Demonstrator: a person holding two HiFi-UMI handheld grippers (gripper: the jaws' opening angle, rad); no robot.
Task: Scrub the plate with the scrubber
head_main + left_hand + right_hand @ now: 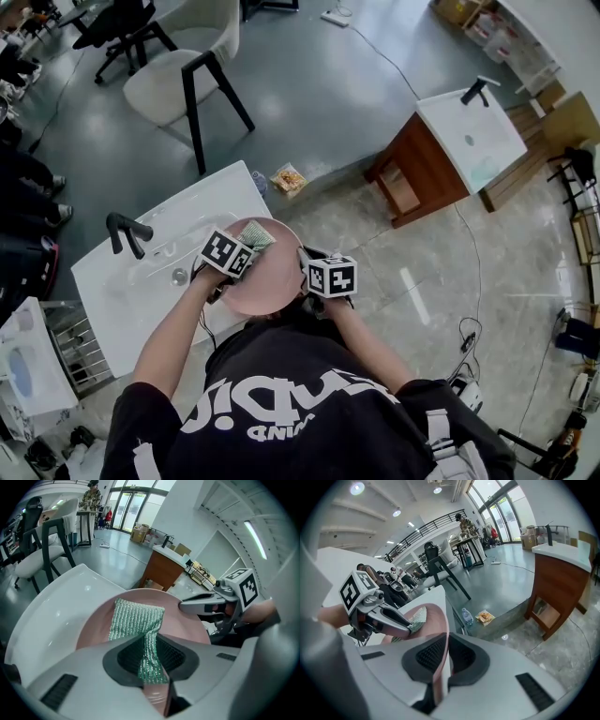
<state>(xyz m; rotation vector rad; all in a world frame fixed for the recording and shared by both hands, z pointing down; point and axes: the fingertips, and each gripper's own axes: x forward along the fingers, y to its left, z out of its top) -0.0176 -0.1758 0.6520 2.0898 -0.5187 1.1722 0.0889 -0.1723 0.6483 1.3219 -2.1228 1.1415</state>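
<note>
A round pink plate is held over the right end of a white sink counter. My right gripper is shut on the plate's right rim; in the right gripper view the rim runs edge-on between the jaws. A green knitted scrubber lies flat on the plate's face. My left gripper is shut on the scrubber's near end and presses it on the plate. In the head view the scrubber shows at the plate's upper left, next to the left gripper.
The white sink basin with a black faucet lies left of the plate. On the grey floor beyond the counter are a snack bag and a bottle. A chair and a wooden cabinet stand farther off.
</note>
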